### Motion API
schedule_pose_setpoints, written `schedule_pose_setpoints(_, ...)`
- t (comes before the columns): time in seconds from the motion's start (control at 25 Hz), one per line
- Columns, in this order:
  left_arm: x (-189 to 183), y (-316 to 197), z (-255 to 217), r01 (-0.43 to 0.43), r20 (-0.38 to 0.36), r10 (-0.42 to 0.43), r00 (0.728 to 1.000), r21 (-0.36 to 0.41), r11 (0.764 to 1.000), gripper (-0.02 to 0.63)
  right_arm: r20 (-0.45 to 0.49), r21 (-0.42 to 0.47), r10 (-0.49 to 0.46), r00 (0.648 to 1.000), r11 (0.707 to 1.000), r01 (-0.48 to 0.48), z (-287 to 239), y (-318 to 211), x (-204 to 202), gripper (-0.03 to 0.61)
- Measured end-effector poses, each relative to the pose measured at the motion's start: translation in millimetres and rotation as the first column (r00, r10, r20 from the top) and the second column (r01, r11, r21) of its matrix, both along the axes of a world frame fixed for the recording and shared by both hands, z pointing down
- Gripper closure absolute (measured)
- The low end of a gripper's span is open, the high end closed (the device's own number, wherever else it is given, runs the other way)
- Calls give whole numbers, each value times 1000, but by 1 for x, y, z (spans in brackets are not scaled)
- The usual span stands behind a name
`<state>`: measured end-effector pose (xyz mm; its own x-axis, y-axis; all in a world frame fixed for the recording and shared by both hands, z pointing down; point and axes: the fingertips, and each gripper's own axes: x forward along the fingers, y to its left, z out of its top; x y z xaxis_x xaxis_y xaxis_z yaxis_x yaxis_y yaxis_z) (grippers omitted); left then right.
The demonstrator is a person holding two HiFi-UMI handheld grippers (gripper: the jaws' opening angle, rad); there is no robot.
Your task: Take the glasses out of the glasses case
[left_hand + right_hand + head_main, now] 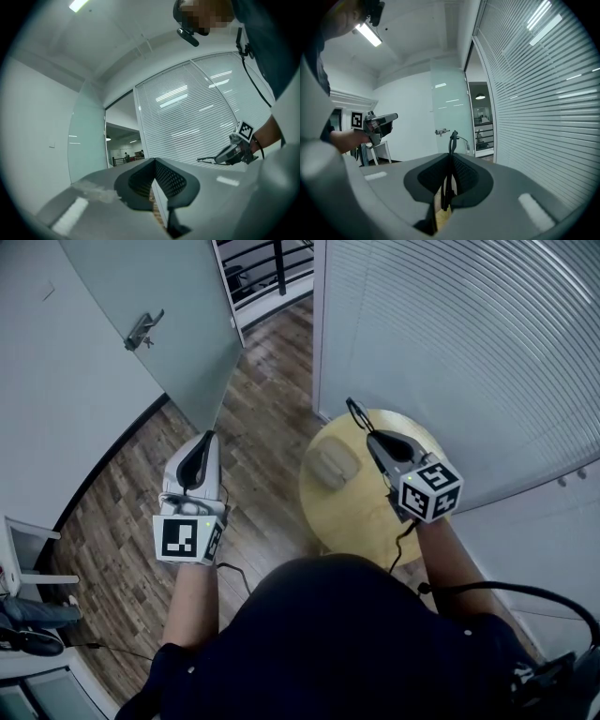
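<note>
A beige glasses case [335, 465] lies on the round yellow table [356, 517], and I cannot tell whether its lid is open. My right gripper [370, 434] hovers above the table just right of the case, shut on dark thin-framed glasses [353, 412]. In the right gripper view the glasses [452, 140] stick up from between the jaws of the right gripper [451, 158]. My left gripper [208, 439] is held over the wooden floor left of the table, shut with nothing in it. The left gripper view shows the left gripper [154, 161] and, beyond it, the right gripper [230, 153] with the glasses [206, 160].
A wall of white slatted blinds [469, 343] curves behind the table. A frosted glass door [169, 315] with a metal handle [142, 331] stands ajar at the back left. A white chair [28, 559] is at the far left on the wood floor [253, 427].
</note>
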<state>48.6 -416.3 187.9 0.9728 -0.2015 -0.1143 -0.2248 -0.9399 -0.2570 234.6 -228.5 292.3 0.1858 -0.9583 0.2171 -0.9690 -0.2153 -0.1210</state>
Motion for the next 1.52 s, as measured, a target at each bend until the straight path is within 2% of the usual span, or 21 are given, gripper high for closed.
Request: schedule_pose_setpoints(1.52, 17, -12, -5, -12, -21, 12, 1000, 4, 1000, 609, -29, 13, 19, 999, 1000, -18, -4, -11, 16, 545)
